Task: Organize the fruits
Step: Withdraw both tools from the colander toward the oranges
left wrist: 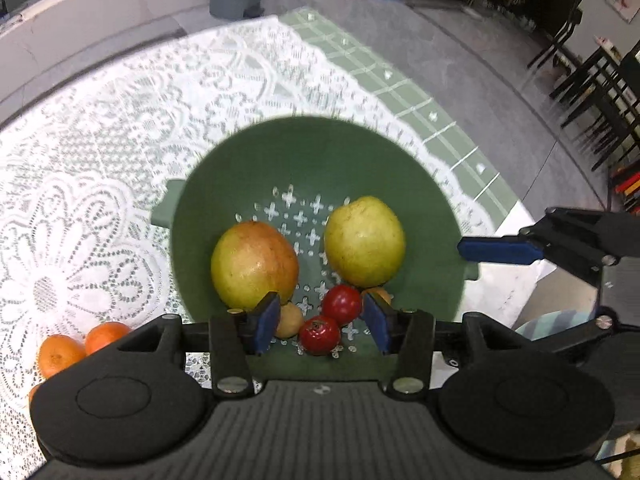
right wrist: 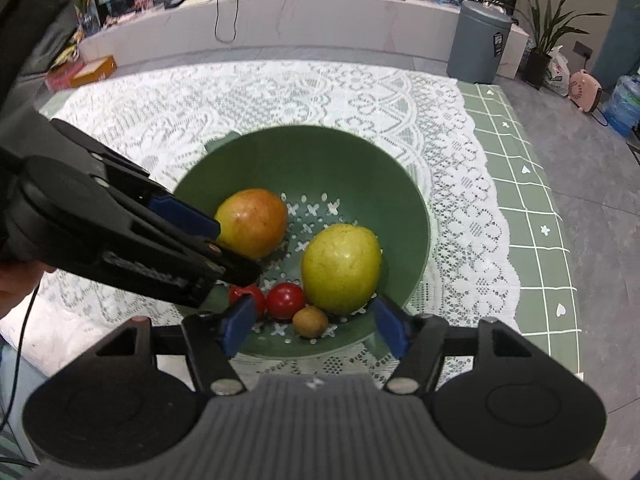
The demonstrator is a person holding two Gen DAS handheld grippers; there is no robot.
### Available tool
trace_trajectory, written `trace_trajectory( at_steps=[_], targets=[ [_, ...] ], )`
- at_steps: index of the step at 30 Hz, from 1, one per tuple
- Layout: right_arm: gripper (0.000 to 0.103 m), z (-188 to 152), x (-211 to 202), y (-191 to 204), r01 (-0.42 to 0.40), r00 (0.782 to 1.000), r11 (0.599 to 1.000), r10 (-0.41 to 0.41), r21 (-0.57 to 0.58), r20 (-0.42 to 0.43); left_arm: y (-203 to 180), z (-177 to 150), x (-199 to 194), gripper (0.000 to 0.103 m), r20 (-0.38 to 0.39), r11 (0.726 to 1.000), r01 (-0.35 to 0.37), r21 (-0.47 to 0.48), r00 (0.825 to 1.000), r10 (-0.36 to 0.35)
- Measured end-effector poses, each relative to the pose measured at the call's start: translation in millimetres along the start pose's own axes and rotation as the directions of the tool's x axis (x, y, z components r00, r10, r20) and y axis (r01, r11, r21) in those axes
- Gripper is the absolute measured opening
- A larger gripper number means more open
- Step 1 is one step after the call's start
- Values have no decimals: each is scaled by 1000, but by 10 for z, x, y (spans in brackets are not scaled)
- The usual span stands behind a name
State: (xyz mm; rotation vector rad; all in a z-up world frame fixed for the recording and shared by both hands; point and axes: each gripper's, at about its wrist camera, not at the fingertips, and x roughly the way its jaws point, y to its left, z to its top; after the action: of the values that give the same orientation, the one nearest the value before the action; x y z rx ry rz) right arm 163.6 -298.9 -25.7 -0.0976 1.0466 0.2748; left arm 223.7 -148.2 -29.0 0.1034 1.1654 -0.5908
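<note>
**Both grippers open over the green colander**

I can read no brand or label on anything here; the sticker on the grey bin (right wrist: 482,48) is too small to make out.

The green colander (left wrist: 320,152) sits on my white lace tablecloth (left wrist: 120,140), which lies over a green checked cloth (right wrist: 528,184). Inside it I count a red-and-yellow apple (left wrist: 254,266), a yellow-green apple (left wrist: 364,240), two small red fruits (left wrist: 341,304) touching each other, and a small brown fruit (right wrist: 310,321) beside them. Another small orange-brown piece peeks out behind my left pad, too hidden to name. Two oranges (left wrist: 78,346) lie outside the colander on the lace, near its rim on my left side.

My left gripper (left wrist: 322,322) hangs above the near part of the colander, jaws parted with nothing between the pads; the red fruits lie below the gap. My right gripper (right wrist: 316,326) is likewise spread and empty, with the brown fruit under its gap and the yellow-green apple just beyond.
</note>
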Motion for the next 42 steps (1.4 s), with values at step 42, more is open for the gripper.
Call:
trace_trajectory(
  at_steps=[42],
  targets=[
    [76,-735,104,1766,16,842,1000,-5,-16,540,1073,-2044,-1167,57,514,910,-201,-363,771,376]
  ],
)
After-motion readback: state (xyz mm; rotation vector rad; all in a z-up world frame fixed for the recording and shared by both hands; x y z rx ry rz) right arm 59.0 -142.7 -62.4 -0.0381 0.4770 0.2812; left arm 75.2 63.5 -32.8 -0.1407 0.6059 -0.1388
